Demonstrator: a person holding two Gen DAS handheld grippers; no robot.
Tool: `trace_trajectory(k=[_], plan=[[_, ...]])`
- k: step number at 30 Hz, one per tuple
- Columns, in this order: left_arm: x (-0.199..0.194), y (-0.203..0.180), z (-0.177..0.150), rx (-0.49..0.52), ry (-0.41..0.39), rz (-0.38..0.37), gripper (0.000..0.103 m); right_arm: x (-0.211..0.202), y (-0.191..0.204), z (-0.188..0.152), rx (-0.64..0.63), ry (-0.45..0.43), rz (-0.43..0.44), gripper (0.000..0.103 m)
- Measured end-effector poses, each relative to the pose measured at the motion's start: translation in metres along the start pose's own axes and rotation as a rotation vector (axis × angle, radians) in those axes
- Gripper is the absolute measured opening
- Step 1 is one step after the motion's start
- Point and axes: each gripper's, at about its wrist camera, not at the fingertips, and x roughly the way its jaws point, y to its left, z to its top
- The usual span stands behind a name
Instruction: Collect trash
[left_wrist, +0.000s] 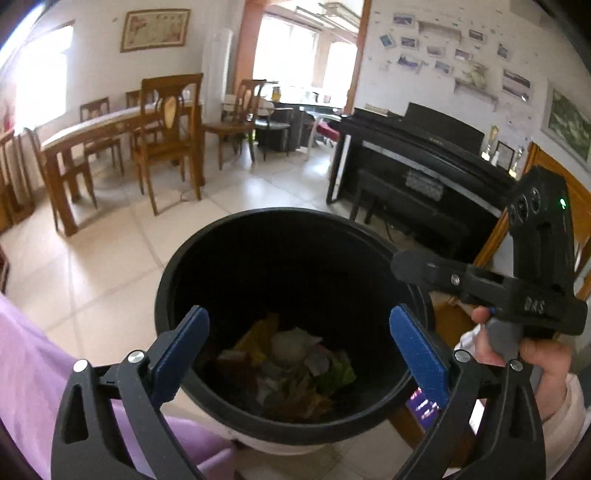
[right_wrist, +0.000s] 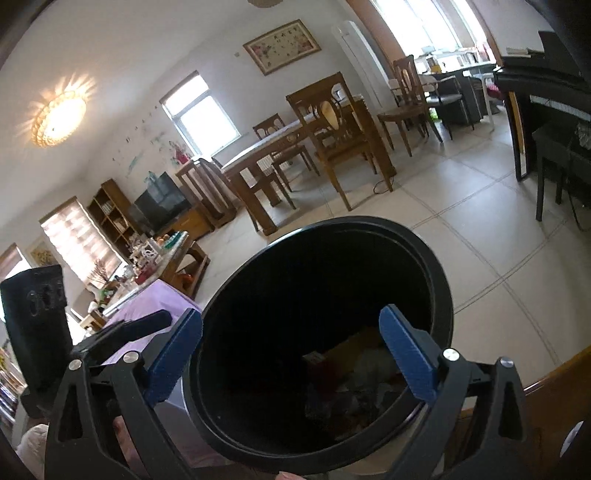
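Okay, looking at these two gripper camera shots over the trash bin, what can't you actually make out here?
- Bottom of the bin: the left wrist view shows mixed trash, too dark and jumbled to name each piece.
- The same trash in the right wrist view: mostly lost in shadow, partly behind a blue finger.
- Bin base: cut off by the lower edge in both views.
- Left gripper and right gripper: both open, nothing between them.
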Motion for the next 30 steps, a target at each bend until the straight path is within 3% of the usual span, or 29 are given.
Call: trace_trajectory(k=[10,13,23,26,30], plan=[[-0.060,0.019,-0.009,-0.028,-0.068,0.027,0.098,-0.006,0.024,-0.002,-0.039,-0.003,0.025,0.096],[-0.087,0.029,-0.015,-0.037,-0.099,0.065,0.098,-0.004,0.043,-0.002,-0.067,0.000,0.034,0.097],[-0.209,0.108,-0.074,-0.208,-0.174,0.360,0.098,0.031,0.156,-0.024,-0.194,0.077,0.149,0.098],[-0.250,0.139,-0.099,-0.290,-0.200,0.482,0.098,0.049,0.208,-0.040,-0.256,0.114,0.214,0.097],[-0.306,0.175,-0.141,-0.394,-0.214,0.723,0.098,0.064,0.270,-0.064,-0.332,0.141,0.286,0.097]])
